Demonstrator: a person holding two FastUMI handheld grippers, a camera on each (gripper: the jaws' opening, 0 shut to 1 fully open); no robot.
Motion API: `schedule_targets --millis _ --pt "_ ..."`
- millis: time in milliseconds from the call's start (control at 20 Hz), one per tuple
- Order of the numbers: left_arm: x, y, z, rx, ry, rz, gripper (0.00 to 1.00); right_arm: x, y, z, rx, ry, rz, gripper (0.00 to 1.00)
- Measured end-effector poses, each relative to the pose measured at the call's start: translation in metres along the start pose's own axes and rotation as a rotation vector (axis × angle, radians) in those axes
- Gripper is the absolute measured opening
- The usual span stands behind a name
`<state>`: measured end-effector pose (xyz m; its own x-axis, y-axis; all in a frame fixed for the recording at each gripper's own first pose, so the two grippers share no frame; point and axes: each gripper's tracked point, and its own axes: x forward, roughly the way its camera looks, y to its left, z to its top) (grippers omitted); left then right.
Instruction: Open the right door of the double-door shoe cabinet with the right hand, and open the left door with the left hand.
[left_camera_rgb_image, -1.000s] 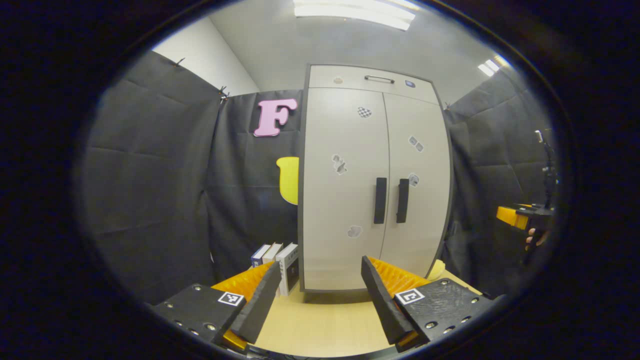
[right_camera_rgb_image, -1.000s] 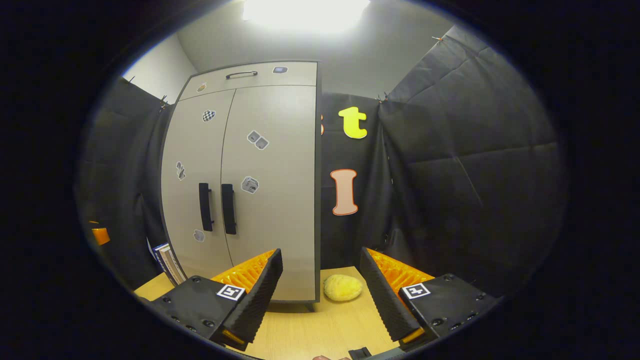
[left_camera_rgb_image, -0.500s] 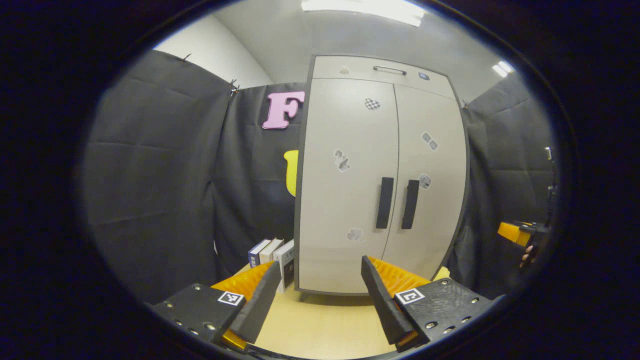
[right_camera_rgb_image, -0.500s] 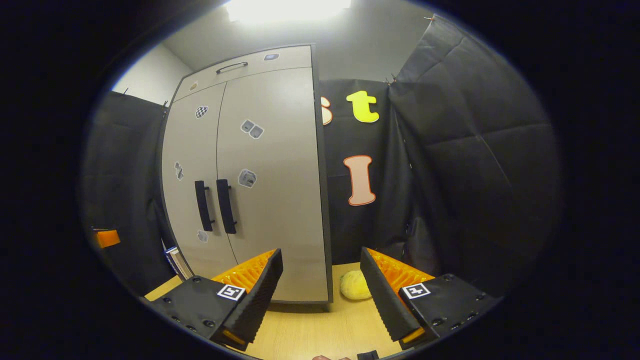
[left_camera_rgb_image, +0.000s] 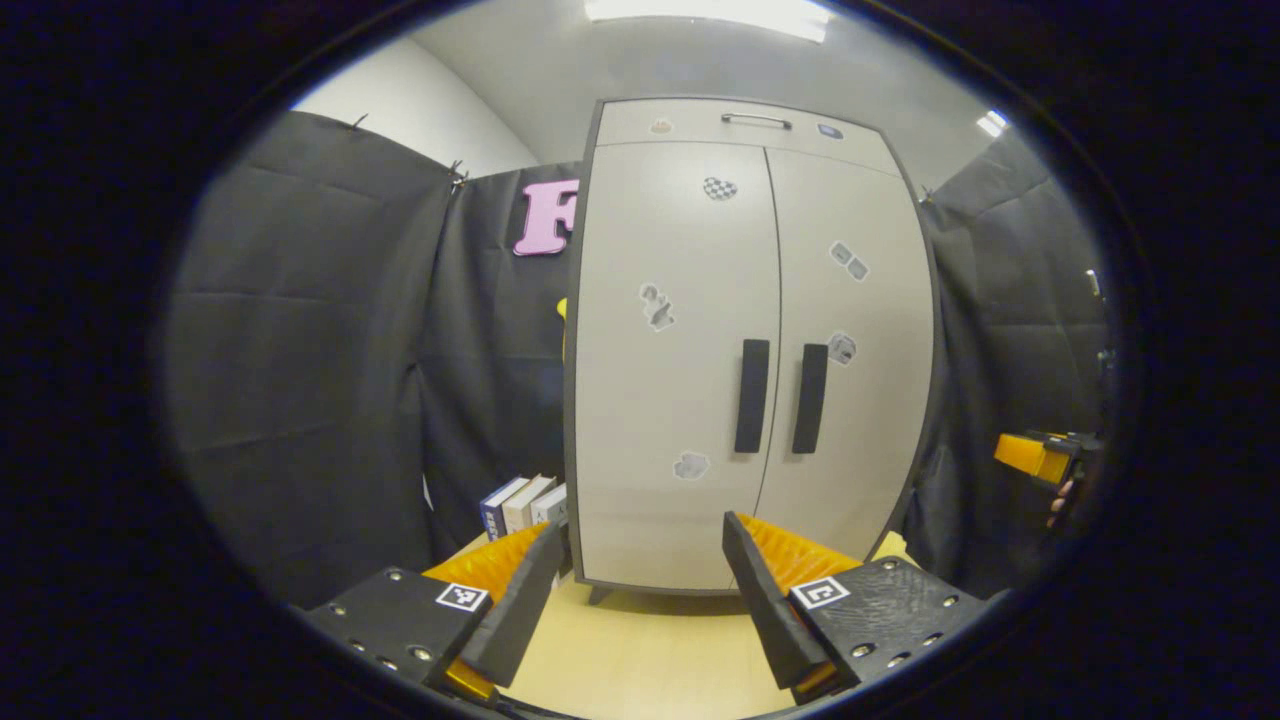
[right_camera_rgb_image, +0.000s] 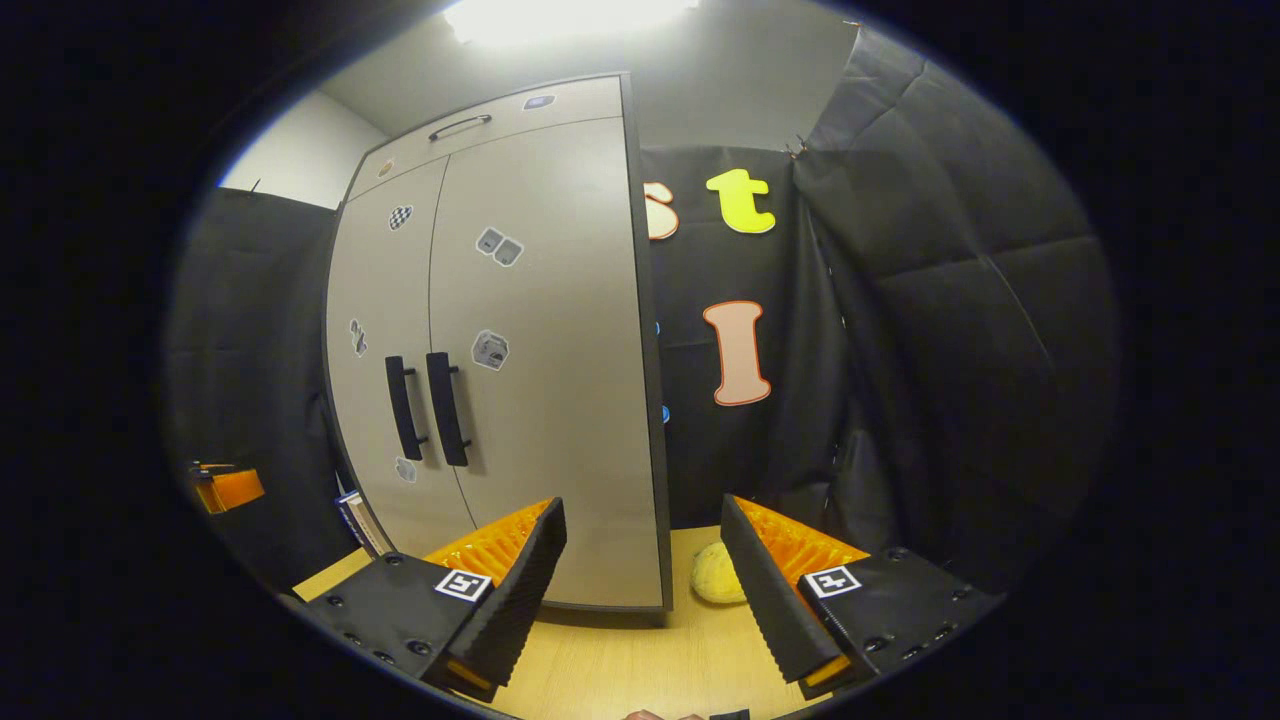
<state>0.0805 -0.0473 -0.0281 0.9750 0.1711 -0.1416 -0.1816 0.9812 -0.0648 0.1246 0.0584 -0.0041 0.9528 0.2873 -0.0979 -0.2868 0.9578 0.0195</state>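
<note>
1. Since a second ago both grippers have come closer to the shoe cabinet (left_camera_rgb_image: 750, 340); its front now looms larger and higher in each view, and the doors have not budged.
2. Far to the left of the left gripper (left_camera_rgb_image: 640, 600), a row of books (left_camera_rgb_image: 520, 503) stands on the table (left_camera_rgb_image: 640, 660) against the cabinet's side, out of the way of the left door's swing, I'd say.
3. The left gripper hangs released, fingers spread wide and holding nothing, low before the cabinet's foot. The left door (left_camera_rgb_image: 670, 360) stands ahead of it, shut, and the left handle (left_camera_rgb_image: 752, 396) is up and slightly right of its line, so it must rise to reach it.
4. The right handle (left_camera_rgb_image: 809, 399) sits just beside its twin at the middle seam, which is why the two hands have to close in on nearly one spot.
5. At the far right of the left gripper view, the right gripper (left_camera_rgb_image: 1035, 455) shows, held by a hand (left_camera_rgb_image: 1058, 500).
6. In the right gripper view the right gripper (right_camera_rgb_image: 640, 600) is likewise released and empty. It points past the cabinet's right edge, so the right door (right_camera_rgb_image: 545, 350) and its handle (right_camera_rgb_image: 447, 395) lie up and well left of it; it will need to turn in.
7. A yellow lump (right_camera_rgb_image: 718, 586) lies on the table between its fingers, farther off, beside the cabinet.
</note>
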Motion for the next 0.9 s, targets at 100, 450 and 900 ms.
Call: schedule_targets --millis 100,450,900 --pt "0.010 0.017 0.002 0.065 -0.008 0.022 0.94 0.011 0.016 0.012 -0.015 -0.018 -0.014 0.98" --pt "0.032 0.066 0.002 0.026 -0.032 -0.044 0.94 0.050 0.108 0.059 -0.054 -0.091 0.054 0.98" --pt "0.043 0.127 -0.028 -0.059 0.024 -0.021 0.94 0.101 0.163 0.086 -0.063 -0.124 0.093 0.96"
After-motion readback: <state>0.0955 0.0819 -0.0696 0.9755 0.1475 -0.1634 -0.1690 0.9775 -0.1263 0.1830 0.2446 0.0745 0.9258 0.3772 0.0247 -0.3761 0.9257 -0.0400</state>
